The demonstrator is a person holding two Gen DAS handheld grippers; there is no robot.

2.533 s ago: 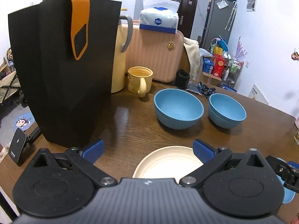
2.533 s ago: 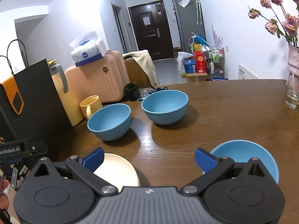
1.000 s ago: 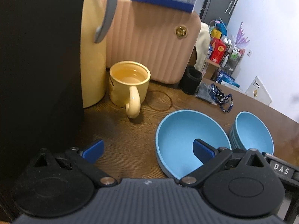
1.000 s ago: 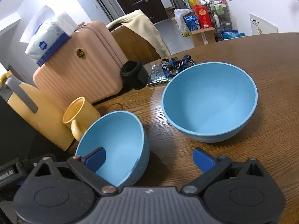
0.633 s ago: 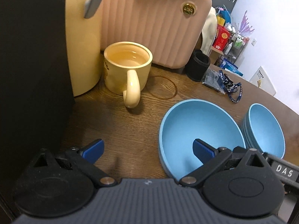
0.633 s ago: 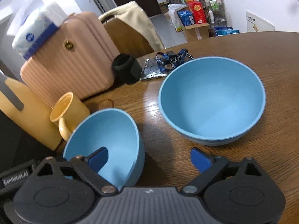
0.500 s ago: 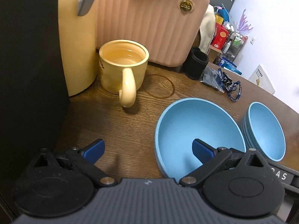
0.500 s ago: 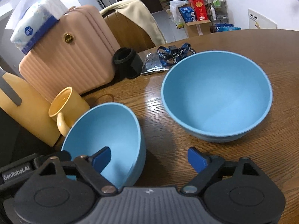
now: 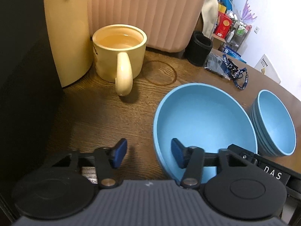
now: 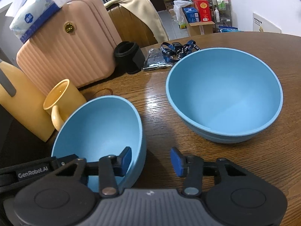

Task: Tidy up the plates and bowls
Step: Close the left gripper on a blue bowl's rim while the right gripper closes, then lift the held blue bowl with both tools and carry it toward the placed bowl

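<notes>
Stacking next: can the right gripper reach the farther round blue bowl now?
Probably yes. The farther round blue bowl sits apart on wooden table ahead of the right gripper, but its open jaws straddle the rim of the nearer blue bowl.

From your left wrist view, the near rim of the nearer blue bowl [image 9: 203, 116] is hidden behind the left gripper [image 9: 148, 153] body, so you cannot tell whether either pad touches it. To its right, the farther blue bowl [image 9: 276, 120] loses its base behind the other tool. To its left, the yellow jug [image 9: 65, 33] is cut off by the top edge. From your right wrist, the nearer bowl's near rim disappears behind the right gripper [image 10: 150, 159].
</notes>
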